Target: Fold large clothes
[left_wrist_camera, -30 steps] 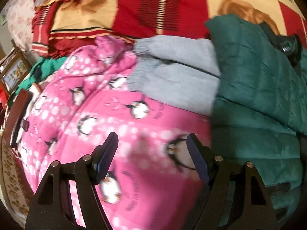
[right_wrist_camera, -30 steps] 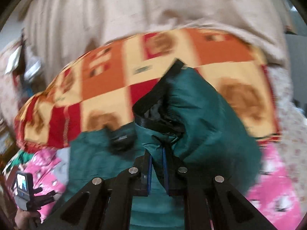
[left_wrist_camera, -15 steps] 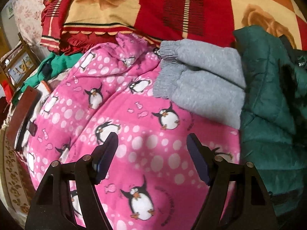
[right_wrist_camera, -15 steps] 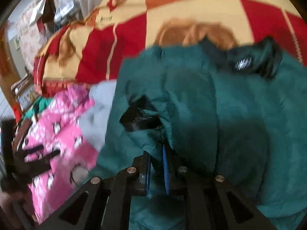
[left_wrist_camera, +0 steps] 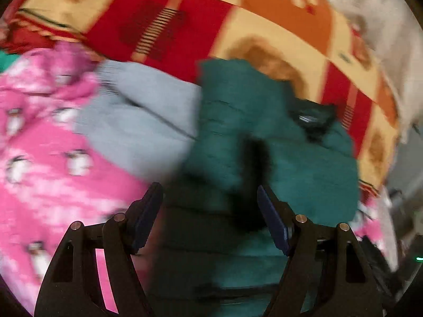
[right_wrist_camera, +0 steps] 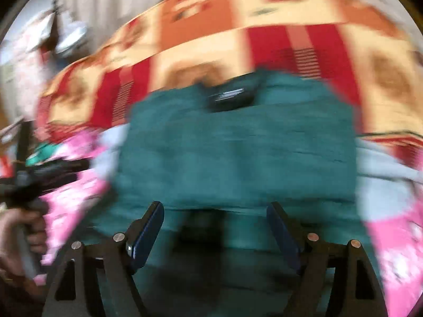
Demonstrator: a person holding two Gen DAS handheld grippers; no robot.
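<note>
Both views are blurred, yet each gives something the other lacks. Only the left wrist view shows the grey sweater (left_wrist_camera: 137, 121) plainly, folded and lying between the pink penguin fleece (left_wrist_camera: 39, 158) and the green jacket (left_wrist_camera: 277, 158), touching both. Only the right wrist view shows the left gripper (right_wrist_camera: 53, 171) from outside, at the left edge of the bed, with a person's hand (right_wrist_camera: 18, 235) wrapped round its handle.

The jacket lies across the middle of the bed on the checked blanket (left_wrist_camera: 238, 31), its black collar (right_wrist_camera: 230, 96) at the far edge, toward the blanket. In the right wrist view it fills the centre, with pink fleece on either side.

The right gripper (right_wrist_camera: 215, 223) points down at the near part of the jacket. Its jaws have just been opening and now stand wide apart; green cloth lies below and between them, but the pads do not press on it. A dark smear sits low between the fingers; what it is I cannot tell.

The left gripper (left_wrist_camera: 210, 206) also tilts downward over the jacket's near left part, by the fleece. Its jaws stand apart, holding nothing.
</note>
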